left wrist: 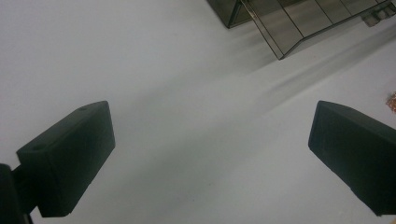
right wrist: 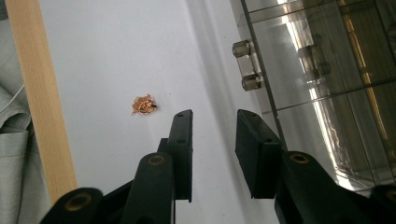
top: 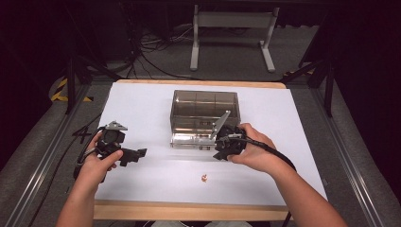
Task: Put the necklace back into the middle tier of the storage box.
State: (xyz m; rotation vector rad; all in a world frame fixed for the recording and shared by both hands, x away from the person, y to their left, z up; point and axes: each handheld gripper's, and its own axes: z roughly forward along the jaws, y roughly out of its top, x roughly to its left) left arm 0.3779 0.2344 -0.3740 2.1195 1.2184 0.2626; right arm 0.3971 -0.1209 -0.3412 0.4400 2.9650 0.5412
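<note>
A smoky clear plastic box (top: 205,106) stands mid-table, and a clear tray-like part (top: 189,140) juts out at its near side. A small gold tangle (top: 204,178) lies on the white sheet in front of it. My right gripper (top: 218,150) is at the box's near right corner. In the right gripper view its jaws (right wrist: 212,116) are open, a narrow gap with nothing in it. There the gold tangle (right wrist: 144,104) lies just past the left jaw, and the box (right wrist: 322,70) with two round knobs (right wrist: 247,65) is on the right. My left gripper (top: 135,155) (left wrist: 210,116) hovers wide open over bare sheet.
The white sheet (top: 142,104) covers the table down to a wooden front edge (top: 189,210) (right wrist: 37,93). In the left gripper view the box corner (left wrist: 289,23) is at the top right and a bit of gold tangle (left wrist: 391,100) at the right edge. Cables and a stand lie beyond the table.
</note>
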